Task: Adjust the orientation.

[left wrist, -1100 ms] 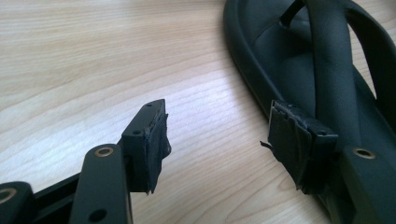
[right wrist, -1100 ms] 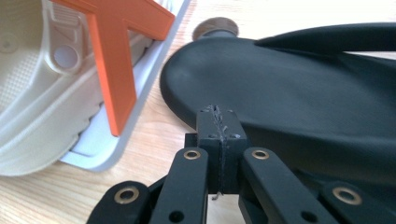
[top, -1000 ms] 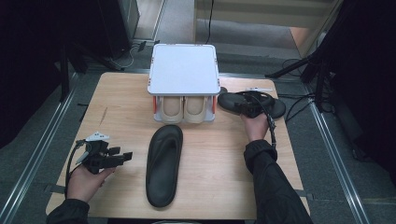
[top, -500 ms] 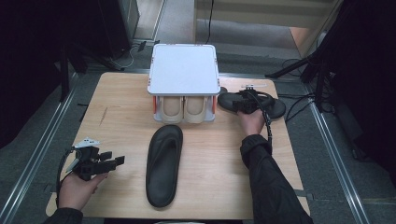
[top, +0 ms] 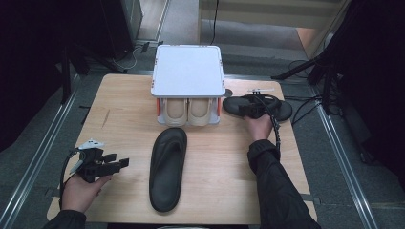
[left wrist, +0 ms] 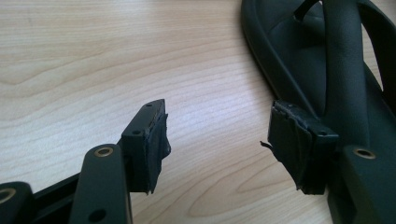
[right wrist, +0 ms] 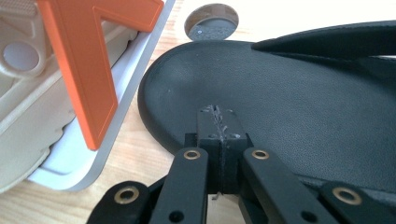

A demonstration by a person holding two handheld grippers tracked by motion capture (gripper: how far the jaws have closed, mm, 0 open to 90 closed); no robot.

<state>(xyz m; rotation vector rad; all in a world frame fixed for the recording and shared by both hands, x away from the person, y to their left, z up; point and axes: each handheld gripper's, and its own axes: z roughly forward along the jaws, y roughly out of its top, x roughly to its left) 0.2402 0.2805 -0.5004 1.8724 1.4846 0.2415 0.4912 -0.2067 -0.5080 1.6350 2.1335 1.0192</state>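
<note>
One black sandal lies lengthwise at the table's middle front. A second black sandal lies crosswise at the right, beside the white shoe rack. My right gripper is shut, its joined tips resting on the footbed of that sandal near its rounded end, with nothing between the jaws. My left gripper is held low at the front left, open and empty. In the left gripper view its jaws point across bare wood toward the middle sandal.
The rack holds a pair of beige shoes under its white top, with an orange bracket at its corner. A round hole in the table lies beside the rack. Cables and dark stands crowd the floor to the right.
</note>
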